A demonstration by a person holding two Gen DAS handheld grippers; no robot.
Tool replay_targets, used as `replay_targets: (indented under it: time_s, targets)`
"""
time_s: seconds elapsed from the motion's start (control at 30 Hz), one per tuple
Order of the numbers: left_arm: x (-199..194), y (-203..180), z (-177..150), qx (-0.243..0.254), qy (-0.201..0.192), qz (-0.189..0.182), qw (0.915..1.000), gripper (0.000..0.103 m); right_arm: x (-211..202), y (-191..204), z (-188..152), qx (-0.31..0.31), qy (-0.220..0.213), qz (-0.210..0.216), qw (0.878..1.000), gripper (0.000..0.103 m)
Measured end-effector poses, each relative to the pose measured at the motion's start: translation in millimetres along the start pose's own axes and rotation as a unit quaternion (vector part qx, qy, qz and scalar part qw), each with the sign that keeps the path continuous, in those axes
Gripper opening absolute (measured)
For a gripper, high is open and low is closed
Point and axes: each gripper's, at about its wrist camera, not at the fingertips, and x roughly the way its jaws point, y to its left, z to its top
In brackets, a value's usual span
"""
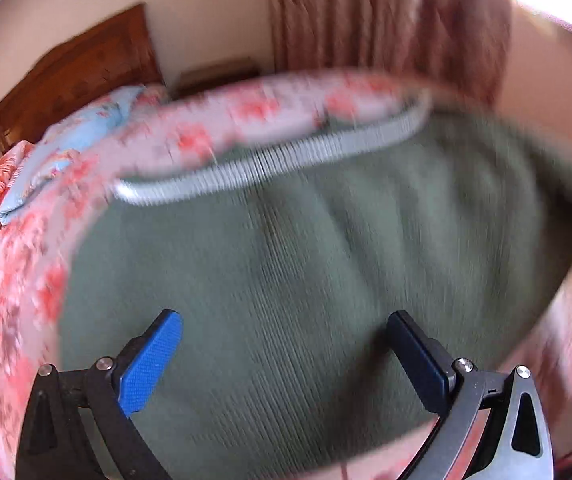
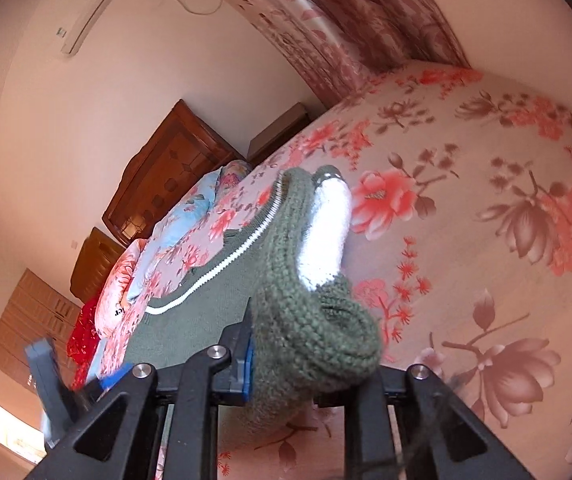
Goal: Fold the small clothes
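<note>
bunched dark green knitted sweater (image 2: 318, 336) fills the right claw (image 2: 310, 376), clenched on its thick edge. left claw (image 1: 286, 360) (blue pads spread wide, gripping nothing) hovers over the same garment, spread on the pink floral bedspread (image 2: 486, 200).

Left spread wide, right clamped

My left gripper (image 1: 286, 360) hangs with its jaws far apart, blue pads facing each other, nothing between them. My right gripper (image 2: 306, 364) is tilted sideways, its jaws pinched on a bunched fold of the green knit garment (image 2: 314, 320).
</note>
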Motion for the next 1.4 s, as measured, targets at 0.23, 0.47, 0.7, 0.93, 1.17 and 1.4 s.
replay_targets:
  time_s: [0.23,0.47,0.7,0.93,1.17,1.4]
  targets:
    - [-28,35,-13,-0.023,-0.034,-0.015,0.999,0.103,-7,68,5,-0.12,-0.03,-0.017,0.992,0.019]
    - [-67,180,-25,-0.278,-0.084,-0.149,0.9453,0.103,30,194,-39,-0.355,-0.039,-0.042,0.933,0.02]
    - [-60,226,-55,-0.371,-0.069,-0.267,0.8868,0.103,112,246,-163,-0.589,0.074,-0.082,0.801,0.024]
    - [-42,191,-30,-0.342,-0.014,-0.354,0.8703,0.103,92,243,-171,-0.624,0.004,-0.097,0.776,0.022]
    - [-2,140,25,-0.287,0.061,-0.391,0.8724,0.103,77,246,-181,-0.639,-0.028,-0.088,0.763,0.019]
    - [19,112,44,-0.239,0.085,-0.34,0.9056,0.01,48,226,-156,-0.592,-0.01,-0.067,0.803,0.03]
